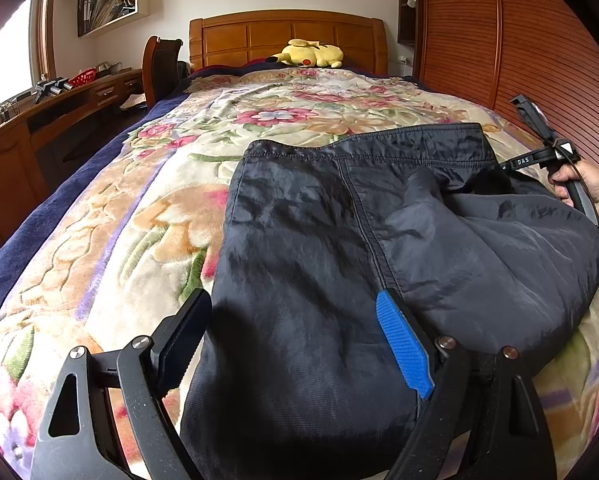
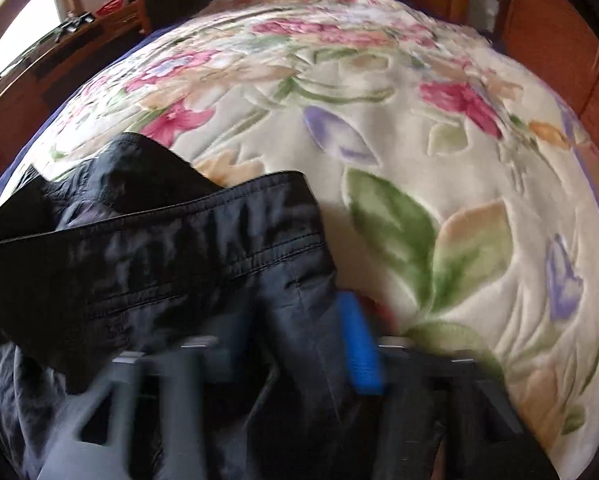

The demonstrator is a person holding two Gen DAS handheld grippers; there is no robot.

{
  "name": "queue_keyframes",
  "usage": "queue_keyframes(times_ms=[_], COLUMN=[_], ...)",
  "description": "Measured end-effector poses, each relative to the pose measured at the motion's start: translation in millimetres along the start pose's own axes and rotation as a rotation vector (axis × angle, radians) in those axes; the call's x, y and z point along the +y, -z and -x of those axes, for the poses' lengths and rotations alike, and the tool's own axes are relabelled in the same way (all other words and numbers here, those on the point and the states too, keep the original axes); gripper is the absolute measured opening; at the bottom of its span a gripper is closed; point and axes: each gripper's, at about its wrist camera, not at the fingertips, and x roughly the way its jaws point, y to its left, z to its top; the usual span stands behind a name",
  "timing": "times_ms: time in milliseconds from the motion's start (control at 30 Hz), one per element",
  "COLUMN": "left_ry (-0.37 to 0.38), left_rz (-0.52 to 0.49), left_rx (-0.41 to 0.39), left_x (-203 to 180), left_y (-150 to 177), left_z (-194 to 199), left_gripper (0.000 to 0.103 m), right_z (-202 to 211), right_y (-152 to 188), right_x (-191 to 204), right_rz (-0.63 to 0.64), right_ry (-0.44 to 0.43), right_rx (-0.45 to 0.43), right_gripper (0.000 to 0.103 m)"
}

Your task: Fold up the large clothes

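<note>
A large dark navy garment (image 1: pixel 331 232) lies on the floral bedspread (image 1: pixel 139 208), its stitched hem toward the headboard and a folded lump on its right side. My left gripper (image 1: pixel 295 320) is open, its fingers spread wide just above the garment's near part, holding nothing. My right gripper (image 2: pixel 295 340) is blurred; the garment's hem corner (image 2: pixel 203 240) lies between its fingers, which stand apart around the cloth. In the left wrist view the right gripper's body and the hand holding it (image 1: pixel 555 164) sit at the garment's far right corner.
A yellow plush toy (image 1: pixel 307 54) lies by the wooden headboard (image 1: pixel 287 36). A wooden desk (image 1: pixel 51 112) and chair (image 1: pixel 161 64) stand left of the bed. A slatted wooden wardrobe (image 1: pixel 499 40) runs along the right.
</note>
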Motion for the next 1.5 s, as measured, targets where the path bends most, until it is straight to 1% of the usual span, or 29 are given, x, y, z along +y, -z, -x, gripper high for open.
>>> queue_keyframes(times_ms=[33, 67, 100, 133, 167, 200, 267, 300, 333, 367, 400, 433, 500, 567, 633, 700, 767, 833, 933, 1033, 1067, 1100, 1133, 1167, 1200, 1300, 1400, 1500], left_ry=[0.0, -0.002, -0.001, 0.0, 0.001, 0.002, 0.002, 0.002, 0.001, -0.001, -0.004, -0.002, -0.001, -0.005, -0.007, -0.008, -0.011, -0.017, -0.023, -0.029, -0.029, -0.031, -0.034, -0.037, -0.038, -0.044, -0.045, -0.046], left_rz=[0.0, -0.001, -0.001, 0.0, 0.001, 0.002, 0.005, 0.006, 0.007, 0.008, 0.01, 0.012, 0.014, 0.01, 0.008, 0.008, 0.007, 0.006, 0.011, 0.023, 0.027, 0.033, 0.038, 0.043, 0.047, 0.054, 0.064, 0.07], left_rx=[-0.001, -0.002, -0.002, -0.002, -0.001, -0.001, 0.0, 0.0, 0.001, 0.003, 0.007, 0.01, 0.012, 0.01, 0.006, 0.003, 0.001, -0.004, -0.013, -0.03, -0.038, -0.048, -0.058, -0.066, -0.071, -0.073, -0.072, -0.074], left_x=[0, 0, 0, 0, 0, 1, 2, 2, 2, 3, 3, 4, 6, 5, 6, 6, 7, 7, 7, 9, 10, 11, 12, 13, 15, 20, 24, 27], left_y=[0, 0, 0, 0, 0, 0, 0, 0, 0, 0, 0, 0, 0, -1, 0, 0, 0, 0, 0, -1, -1, -1, -1, -1, -2, -2, -2, -1], left_z=[0, 0, 0, 0, 0, 0, 0, 0, 0, 0, -1, -2, -3, -3, -3, -2, -2, -1, 1, 6, 7, 10, 12, 14, 15, 16, 16, 16], left_gripper=[0.085, 0.085, 0.085, 0.085, 0.085, 0.085, 0.085, 0.085, 0.085, 0.085, 0.085, 0.085, 0.085, 0.085, 0.085, 0.085, 0.085, 0.085, 0.085, 0.085, 0.085, 0.085, 0.085, 0.085, 0.085, 0.085, 0.085, 0.085], right_z=[3, 9, 16, 27, 37, 42, 52, 54, 51, 43, 35, 26, 15, 11, 11, 23, 41, 52, 65, 66, 63, 60, 55, 47, 37, -2, -29, -35], right_y=[1, 0, 0, 1, 0, -1, 0, 1, 3, 3, 4, 6, 11, 11, 8, 1, -1, -2, -2, -1, -1, -1, -1, -2, -4, -12, -19, -24], right_x=[2, 4, 4, 3, 0, -4, -11, -15, -18, -26, -30, -31, -27, -23, -18, -9, 6, 22, 57, 99, 114, 125, 137, 146, 152, 161, 169, 176], right_rz=[0.015, 0.027, 0.035, 0.038, 0.024, 0.007, -0.02, -0.037, -0.061, -0.123, -0.158, -0.164, -0.163, -0.166, -0.139, -0.087, -0.056, -0.035, 0.025, 0.093, 0.12, 0.142, 0.169, 0.191, 0.202, 0.192, 0.197, 0.223], right_ry=[0.008, 0.022, 0.038, 0.051, 0.053, 0.058, 0.101, 0.126, 0.18, 0.229, 0.227, 0.236, 0.261, 0.268, 0.294, 0.343, 0.351, 0.332, 0.207, 0.067, 0.028, 0.01, -0.001, -0.006, -0.005, -0.013, 0.01, 0.039], right_rx=[-0.013, -0.041, -0.085, -0.141, -0.187, -0.211, -0.264, -0.277, -0.267, -0.221, -0.185, -0.154, -0.136, -0.129, -0.124, -0.162, -0.208, -0.255, -0.305, -0.309, -0.302, -0.3, -0.292, -0.274, -0.253, -0.147, -0.095, -0.08], right_gripper=[0.013, 0.01, 0.007, 0.007, 0.006, 0.006, 0.006, 0.005, 0.005, 0.005, 0.005, 0.005, 0.005, 0.006, 0.015, 0.045, 0.062, 0.063, 0.063, 0.063, 0.063, 0.062, 0.059, 0.05, 0.046, 0.046, 0.047, 0.05])
